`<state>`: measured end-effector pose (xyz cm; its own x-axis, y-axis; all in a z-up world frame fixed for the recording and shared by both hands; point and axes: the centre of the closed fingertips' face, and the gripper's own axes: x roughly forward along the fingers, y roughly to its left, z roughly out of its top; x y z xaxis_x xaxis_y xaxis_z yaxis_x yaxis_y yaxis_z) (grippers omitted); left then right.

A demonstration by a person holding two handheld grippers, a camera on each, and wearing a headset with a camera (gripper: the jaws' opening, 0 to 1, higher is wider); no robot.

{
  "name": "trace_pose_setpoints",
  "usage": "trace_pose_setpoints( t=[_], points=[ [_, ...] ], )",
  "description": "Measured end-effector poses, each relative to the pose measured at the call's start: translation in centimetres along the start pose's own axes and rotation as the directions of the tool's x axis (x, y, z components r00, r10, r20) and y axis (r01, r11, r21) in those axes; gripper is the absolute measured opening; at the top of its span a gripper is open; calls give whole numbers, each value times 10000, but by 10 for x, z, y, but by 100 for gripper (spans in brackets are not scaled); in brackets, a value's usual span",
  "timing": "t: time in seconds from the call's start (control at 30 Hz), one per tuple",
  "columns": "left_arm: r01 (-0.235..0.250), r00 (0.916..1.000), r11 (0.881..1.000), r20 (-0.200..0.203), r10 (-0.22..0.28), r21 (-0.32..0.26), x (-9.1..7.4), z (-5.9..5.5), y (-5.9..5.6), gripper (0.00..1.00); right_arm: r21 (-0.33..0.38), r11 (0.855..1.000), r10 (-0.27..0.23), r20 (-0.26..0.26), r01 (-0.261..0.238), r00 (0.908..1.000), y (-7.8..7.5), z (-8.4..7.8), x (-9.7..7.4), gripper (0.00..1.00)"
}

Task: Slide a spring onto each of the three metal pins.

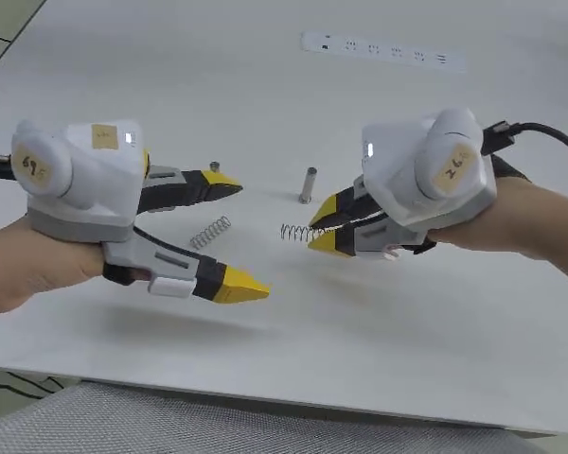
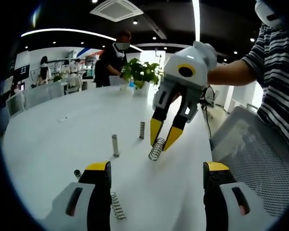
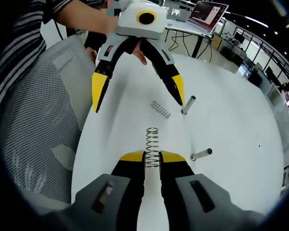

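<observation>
free: table (image 1: 379, 322) near edge | obstacles: upright pin (image 1: 308, 184), loose spring (image 1: 209, 232) at centre

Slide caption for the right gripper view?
Right claw shut on a spring, facing the open left claw; a loose spring and two metal pins on the white table.

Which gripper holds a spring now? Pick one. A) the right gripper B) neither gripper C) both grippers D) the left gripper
A: the right gripper is shut on a spring, while the left gripper stands open and a loose spring lies on the table.
</observation>
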<state>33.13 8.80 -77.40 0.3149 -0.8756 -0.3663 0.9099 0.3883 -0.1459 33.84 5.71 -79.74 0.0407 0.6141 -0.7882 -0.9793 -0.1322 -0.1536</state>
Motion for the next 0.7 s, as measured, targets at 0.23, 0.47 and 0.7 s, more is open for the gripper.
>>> trace_pose_setpoints(
  t=[0.23,0.47,0.7],
  points=[
    [395,9991,9992,122,-394,-31,9,5,-3,65,-67,10000,-37,46,38,10000,2,2,-6,13],
    [708,9972,9974,242,-705,-120,15,5,-4,55,-113,9999,-31,64,32,10000,6,3,-7,13],
    [888,9950,9959,474,-881,-141,19,10,-4,46,22,9999,-104,136,104,9999,7,4,-11,13]
  ],
)
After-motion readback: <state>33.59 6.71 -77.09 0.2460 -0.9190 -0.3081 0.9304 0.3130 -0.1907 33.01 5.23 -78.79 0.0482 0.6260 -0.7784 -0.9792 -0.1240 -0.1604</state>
